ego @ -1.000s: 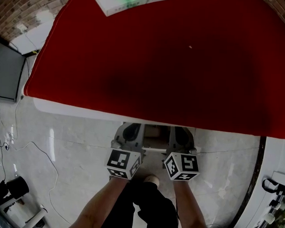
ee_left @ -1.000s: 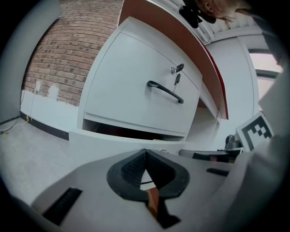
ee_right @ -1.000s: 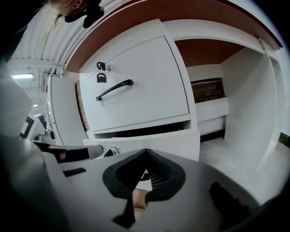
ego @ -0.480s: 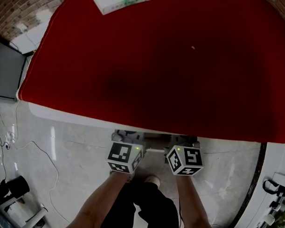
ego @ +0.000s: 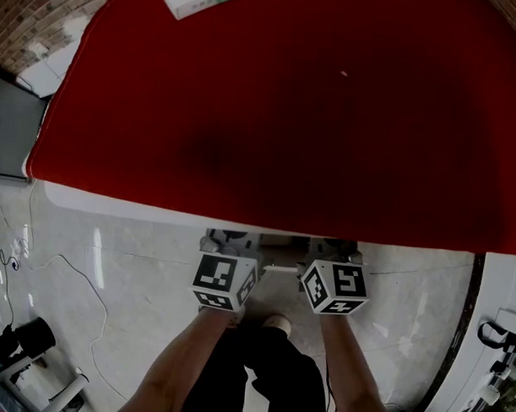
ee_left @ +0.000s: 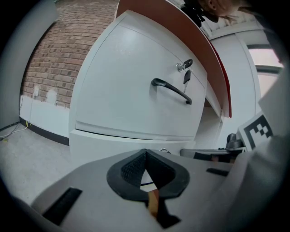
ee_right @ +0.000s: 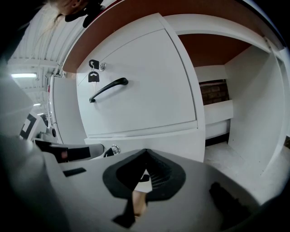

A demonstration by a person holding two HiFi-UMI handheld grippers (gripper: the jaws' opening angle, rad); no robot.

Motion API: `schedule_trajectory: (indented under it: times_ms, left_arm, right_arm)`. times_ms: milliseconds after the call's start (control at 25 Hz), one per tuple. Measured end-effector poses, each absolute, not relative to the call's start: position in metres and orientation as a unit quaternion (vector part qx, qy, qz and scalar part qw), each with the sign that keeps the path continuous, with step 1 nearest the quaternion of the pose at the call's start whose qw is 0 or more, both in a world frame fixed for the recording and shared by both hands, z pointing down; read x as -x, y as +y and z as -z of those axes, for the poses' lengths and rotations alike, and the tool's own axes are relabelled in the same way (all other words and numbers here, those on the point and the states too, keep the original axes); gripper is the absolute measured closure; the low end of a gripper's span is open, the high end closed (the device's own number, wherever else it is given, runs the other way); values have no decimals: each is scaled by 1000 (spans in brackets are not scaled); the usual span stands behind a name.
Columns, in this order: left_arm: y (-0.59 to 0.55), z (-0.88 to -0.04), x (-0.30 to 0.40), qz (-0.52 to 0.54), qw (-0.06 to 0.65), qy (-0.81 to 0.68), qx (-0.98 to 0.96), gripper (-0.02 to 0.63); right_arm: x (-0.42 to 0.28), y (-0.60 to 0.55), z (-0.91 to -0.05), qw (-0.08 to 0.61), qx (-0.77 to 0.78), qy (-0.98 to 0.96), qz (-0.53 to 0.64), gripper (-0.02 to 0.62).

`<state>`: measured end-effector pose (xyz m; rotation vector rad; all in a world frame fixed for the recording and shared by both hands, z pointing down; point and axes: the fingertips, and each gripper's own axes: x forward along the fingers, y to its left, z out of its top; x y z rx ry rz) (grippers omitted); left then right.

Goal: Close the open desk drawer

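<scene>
Low centre of each gripper view: left gripper [ee_left: 145,154], right gripper [ee_right: 146,154], jaws together, empty, at drawer front [ee_left: 99,145]; closing push apparently underway; next, press flush.

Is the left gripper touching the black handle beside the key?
Apart. The left gripper view shows the black handle high above the left gripper and its shut tips, with bare white panel between them.
</scene>
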<state>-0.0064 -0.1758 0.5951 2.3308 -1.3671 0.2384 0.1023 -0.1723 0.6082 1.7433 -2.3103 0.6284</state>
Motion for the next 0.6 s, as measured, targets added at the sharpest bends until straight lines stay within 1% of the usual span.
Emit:
schedule_trajectory:
  times_ms: [200,400,600]
  left_arm:
    - [-173,-600,6,-95,219,-491,-837,597]
    - [-176,-600,7,-95,208,-489,-842,597]
    - [-190,-600,6,-90,218,-498,-834,597]
  right_arm:
    - [-102,-170,-613,87,-593,-769,-221,589]
    - [-102,-172,-613,89,-595,-770,-213,589]
    - [-103,-187,-613,80,-597,-763,-234,589]
